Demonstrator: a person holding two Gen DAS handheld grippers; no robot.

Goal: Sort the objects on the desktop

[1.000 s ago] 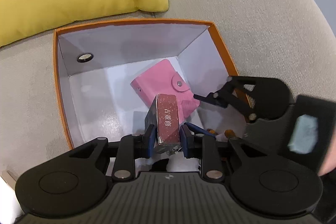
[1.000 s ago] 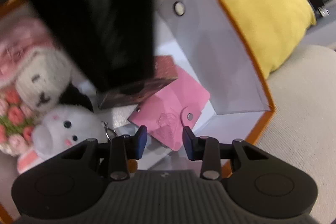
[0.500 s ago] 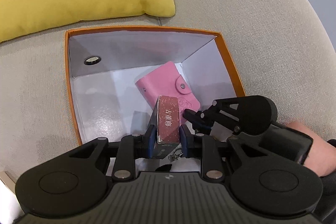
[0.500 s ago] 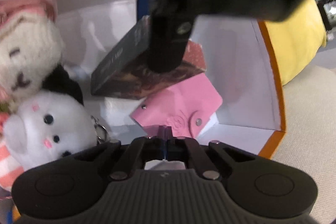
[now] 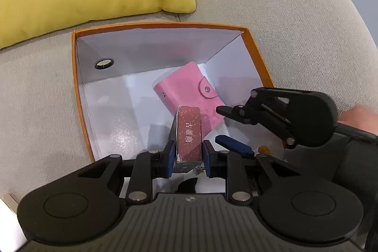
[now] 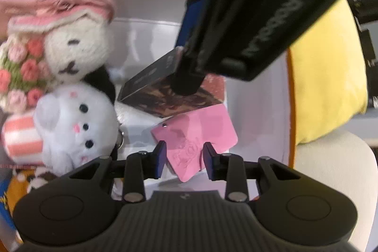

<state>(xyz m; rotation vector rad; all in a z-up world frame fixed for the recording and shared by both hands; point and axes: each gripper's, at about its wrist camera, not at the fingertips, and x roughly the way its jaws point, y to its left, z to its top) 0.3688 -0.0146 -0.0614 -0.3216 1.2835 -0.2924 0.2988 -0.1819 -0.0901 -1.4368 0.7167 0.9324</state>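
Red box [image 5: 189, 134] gripped by left jaws; right jaws spread around pink wallet [image 6: 196, 136].

Soft, bright light. The box floor [image 5: 120, 134] shines with a white glare patch. Picture edges bend round. In the right view, the soft toys [image 6: 70, 124] look blurry.

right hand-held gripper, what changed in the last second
The right hand-held gripper shut half a second ago and has reopened; its fingers now straddle a corner of the pink wallet in the orange box. The left hand-held gripper has drawn back, so the box looks farther away. It still clamps the small reddish box, and the wallet lies where it was.
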